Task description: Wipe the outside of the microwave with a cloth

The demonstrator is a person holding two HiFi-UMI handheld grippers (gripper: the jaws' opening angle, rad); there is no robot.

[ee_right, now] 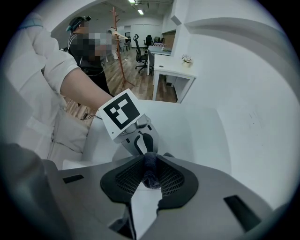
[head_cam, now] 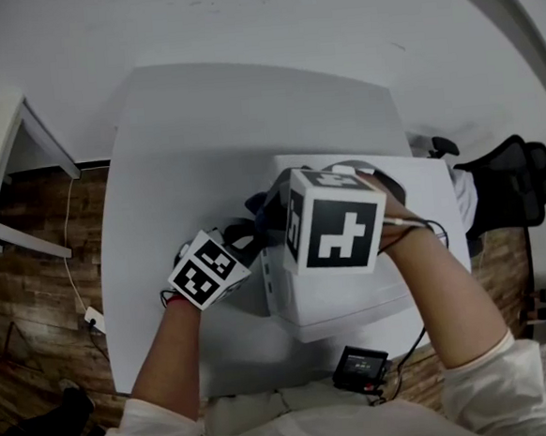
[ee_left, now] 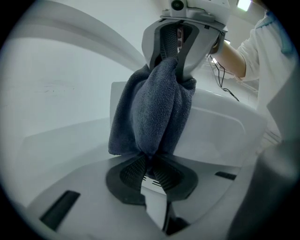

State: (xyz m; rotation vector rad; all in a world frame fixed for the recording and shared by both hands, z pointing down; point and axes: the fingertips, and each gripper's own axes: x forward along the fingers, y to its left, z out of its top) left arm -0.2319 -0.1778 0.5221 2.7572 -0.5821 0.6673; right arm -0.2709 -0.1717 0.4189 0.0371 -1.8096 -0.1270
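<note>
- left gripper point(ee_left: 151, 165): its two black pads point(ee_left: 132, 171), cut with a fine ribbed grid, are pinched tight on the bottom tip of the cloth point(ee_left: 150, 108).
- right gripper point(ee_right: 151, 176): the same ribbed black pads point(ee_right: 172, 180) are clamped on a narrow rolled fold of that cloth, which stands as a dark plug between them.
- cloth: thick blue-grey terry with a nubby looped pile, bunched into long soft folds. it is stretched between the two grippers, wide in the middle and gathered to a point at each end.
- it hangs at the microwave point(head_cam: 354, 295)'s left upper edge; whether it touches the casing i cannot tell.
- microwave: smooth matt white box with rounded corners.
- marker cubes: white with blocky black squares; the right one sits over the microwave's left top, the left one just off its left side.
- white fabric sleeves cover both forearms on the near side of the microwave.
- small black device point(head_cam: 360, 367), flat and rectangular, with a trailing cable, lies just in front of the microwave at the table's near edge.
- table point(head_cam: 183, 154): plain pale top, under the microwave and stretching left and behind it.
- wood-plank floor point(head_cam: 35, 306) lies left of the table, and a black mesh office chair point(head_cam: 519, 179) stands right of the microwave.
</note>
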